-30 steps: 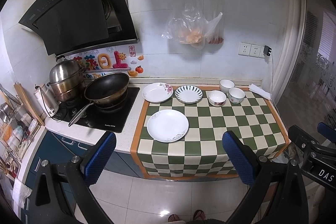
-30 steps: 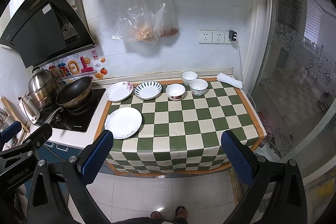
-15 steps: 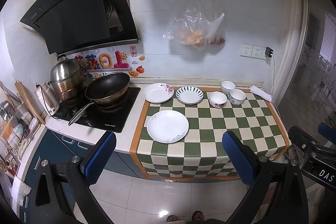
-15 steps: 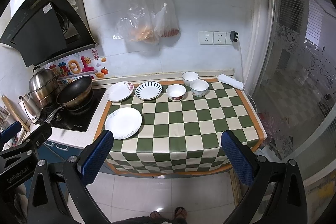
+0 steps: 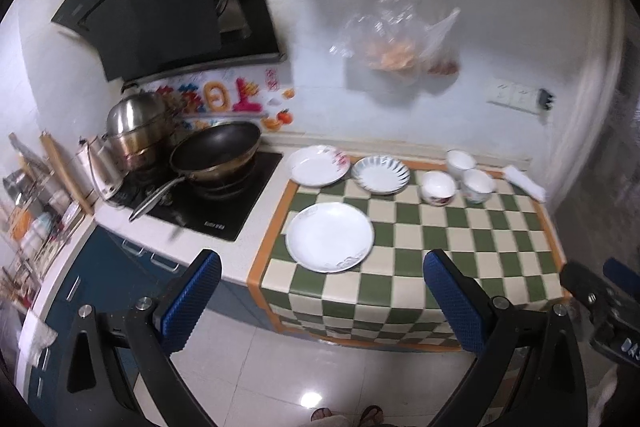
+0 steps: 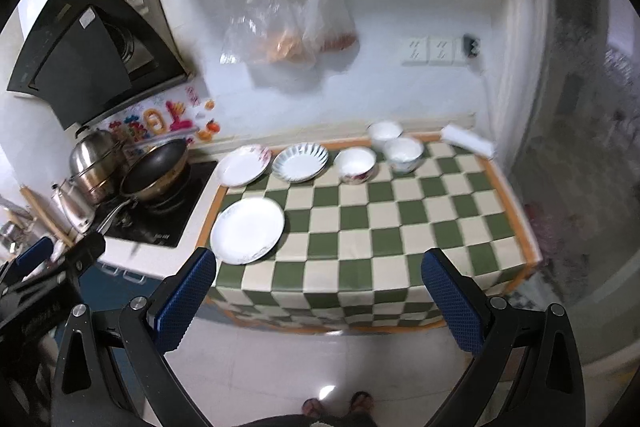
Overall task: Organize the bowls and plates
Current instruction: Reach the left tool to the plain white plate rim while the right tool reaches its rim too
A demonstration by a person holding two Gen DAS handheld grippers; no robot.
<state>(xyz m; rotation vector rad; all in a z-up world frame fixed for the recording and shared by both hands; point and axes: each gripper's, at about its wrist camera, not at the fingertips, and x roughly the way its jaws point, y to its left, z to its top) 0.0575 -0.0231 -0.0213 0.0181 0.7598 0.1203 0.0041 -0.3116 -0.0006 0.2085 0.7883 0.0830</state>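
Observation:
On the green checked cloth [image 5: 460,227] lie a large white plate [image 5: 330,237] at the front left, a flowered plate [image 5: 318,165] and a striped plate [image 5: 380,174] at the back. Three bowls stand at the back right: a flowered bowl [image 5: 438,187], a white bowl [image 5: 460,159] and a third bowl [image 5: 478,185]. The same plates [image 6: 247,230] and bowls [image 6: 356,165] show in the right wrist view. My left gripper [image 5: 320,293] and right gripper [image 6: 318,287] are both open, empty, held well in front of the counter above the floor.
A wok [image 5: 216,151] and a steel pot [image 5: 134,123] sit on the black hob [image 5: 208,203] left of the cloth. A folded white cloth [image 5: 524,181] lies at the back right. Plastic bags [image 5: 396,43] hang on the wall. A glass door [image 6: 580,167] is on the right.
Both views have moved closer to the counter and are blurred by motion. Plates and bowls have not moved. Both grippers stay open.

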